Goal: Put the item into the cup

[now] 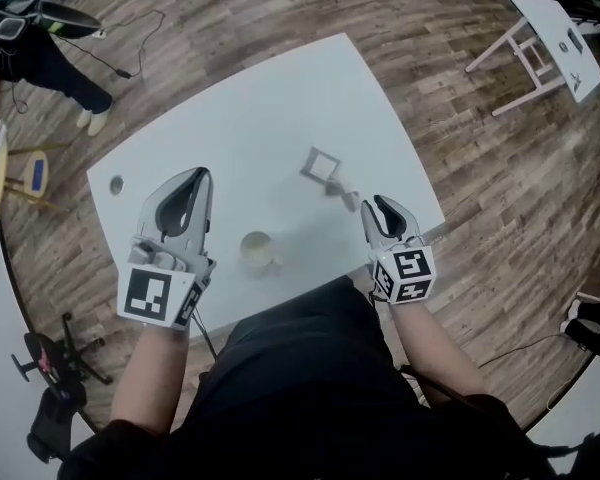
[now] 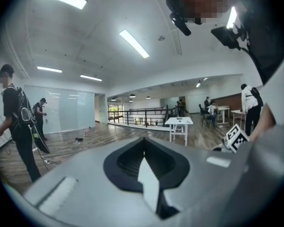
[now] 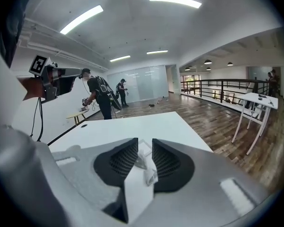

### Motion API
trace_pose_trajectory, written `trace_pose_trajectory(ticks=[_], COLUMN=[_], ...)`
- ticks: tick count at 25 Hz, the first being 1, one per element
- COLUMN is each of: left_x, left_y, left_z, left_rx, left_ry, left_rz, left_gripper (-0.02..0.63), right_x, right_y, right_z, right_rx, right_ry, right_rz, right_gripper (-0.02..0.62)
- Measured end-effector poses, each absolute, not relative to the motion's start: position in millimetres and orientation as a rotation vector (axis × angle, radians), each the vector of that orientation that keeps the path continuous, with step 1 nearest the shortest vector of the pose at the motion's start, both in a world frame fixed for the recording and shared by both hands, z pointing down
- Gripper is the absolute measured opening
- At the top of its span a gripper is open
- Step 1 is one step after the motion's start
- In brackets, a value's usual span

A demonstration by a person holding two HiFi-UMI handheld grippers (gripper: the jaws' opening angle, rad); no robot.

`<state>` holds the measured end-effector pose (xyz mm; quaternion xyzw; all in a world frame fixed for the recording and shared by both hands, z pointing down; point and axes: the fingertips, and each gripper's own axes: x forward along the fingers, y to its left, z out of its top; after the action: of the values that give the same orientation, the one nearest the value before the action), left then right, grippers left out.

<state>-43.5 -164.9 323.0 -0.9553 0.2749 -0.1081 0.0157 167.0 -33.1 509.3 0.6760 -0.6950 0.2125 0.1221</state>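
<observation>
The crumpled item [image 1: 348, 199] lay on the surface [image 1: 240, 118] just beyond the right hand-held gripper [image 1: 378, 208], whose jaws were spread and not pinching it. The left hand-held gripper [image 1: 200, 176] was pressed together.

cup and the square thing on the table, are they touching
Apart. The head view shows bare table between the cup and the square thing.

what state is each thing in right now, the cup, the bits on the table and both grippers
cream round cup: upright on the white table, nothing visible inside
small pale crumpled item: lying on the table, outside the cup
grey square frame: lying flat on the table
left gripper: jaws together, empty
right gripper: jaws apart, gripping nothing, crumpled item just ahead
</observation>
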Motion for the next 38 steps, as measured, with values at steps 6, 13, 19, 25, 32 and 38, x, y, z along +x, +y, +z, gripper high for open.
trace_pose_trajectory(ticks=[6, 13, 19, 25, 32, 38], left_x=[-34.8, -18.9, -11.1, -8.0, -14.8, -22.6], left_y=[-159.2, -155.7, -156.2, -155.2, -150.7, -150.4], left_z=[336.9, 345.9, 355.4, 367.0, 384.1, 393.8], left_rx=[-3.017, -3.069, -3.090, -3.100, -3.108, -3.116], left_ry=[0.835, 0.831, 0.817, 0.815, 0.838, 0.862], left_rz=[-0.391, -0.417, -0.447, -0.493, -0.578, -0.621], left_gripper=[0.000, 0.000, 0.000, 0.000, 0.000, 0.000], right_x=[159.9, 160.6, 158.9, 161.9, 159.1, 157.1], right_y=[-29.1, -28.1, -28.2, -27.4, -28.5, -30.6], right_z=[524.6, 539.6, 551.8, 562.9, 575.7, 585.0], right_rx=[1.945, 1.932, 1.915, 1.903, 1.867, 1.870], right_ry=[-2.025, -2.014, -2.003, -1.991, -1.987, -1.981], right_rz=[0.659, 0.711, 0.754, 0.786, 0.819, 0.843], right_gripper=[0.095, 0.112, 0.114, 0.114, 0.123, 0.127])
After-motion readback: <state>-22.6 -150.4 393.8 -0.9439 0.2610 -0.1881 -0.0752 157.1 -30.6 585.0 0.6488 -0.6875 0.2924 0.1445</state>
